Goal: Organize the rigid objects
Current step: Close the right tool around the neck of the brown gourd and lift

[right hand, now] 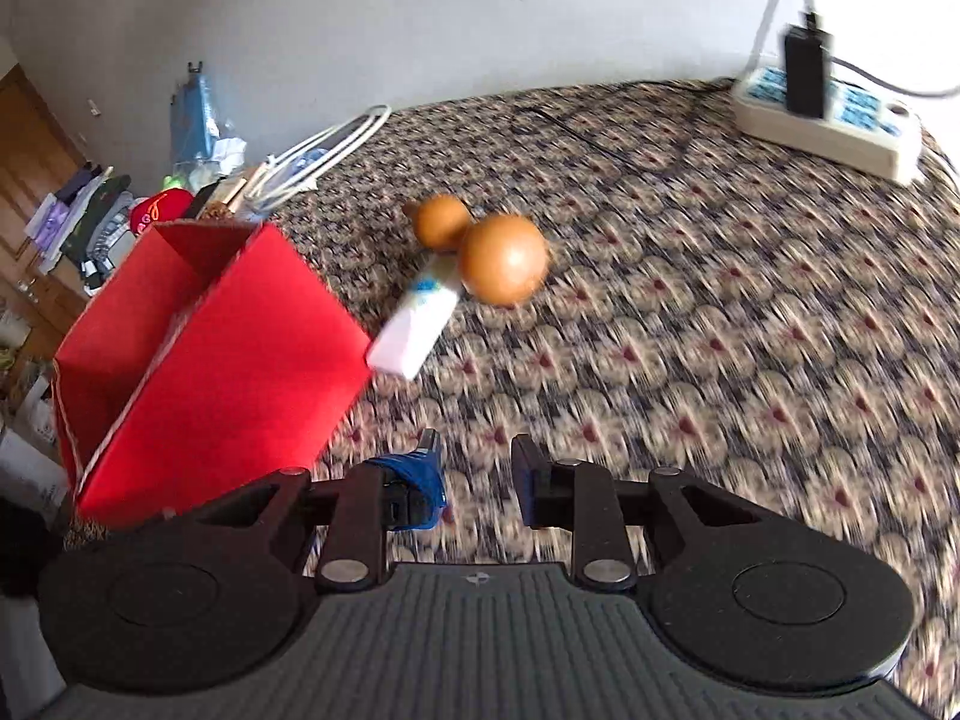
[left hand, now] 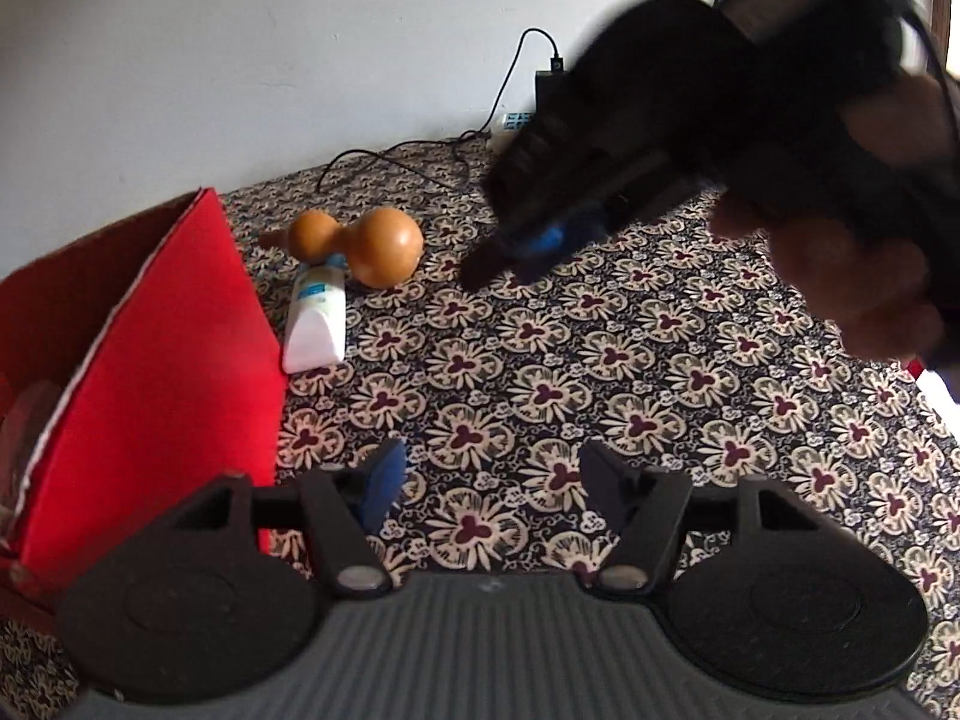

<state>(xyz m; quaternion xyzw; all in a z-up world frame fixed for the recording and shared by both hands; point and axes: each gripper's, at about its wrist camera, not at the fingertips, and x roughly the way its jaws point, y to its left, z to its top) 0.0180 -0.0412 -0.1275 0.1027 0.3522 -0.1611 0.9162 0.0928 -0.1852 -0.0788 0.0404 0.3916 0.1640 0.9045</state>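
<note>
An orange-brown gourd (left hand: 372,243) (right hand: 498,258) lies on the flower-patterned cloth, with a white tube (left hand: 316,324) (right hand: 414,330) touching it on the near side. An open red box (left hand: 168,372) (right hand: 240,360) stands to their left. My left gripper (left hand: 492,474) is open low over the cloth, just right of the box, and nothing sits between its blue pads. A hand holds my right gripper (left hand: 498,258) in the air right of the gourd. In the right wrist view the right gripper (right hand: 477,462) shows a narrow gap between its fingers, with nothing in it.
A white power strip (right hand: 834,126) (left hand: 510,123) with a black charger plugged in lies at the far edge by the wall, and its black cable trails over the cloth. Clothes, a red cap and white cords (right hand: 324,150) are piled beyond the box.
</note>
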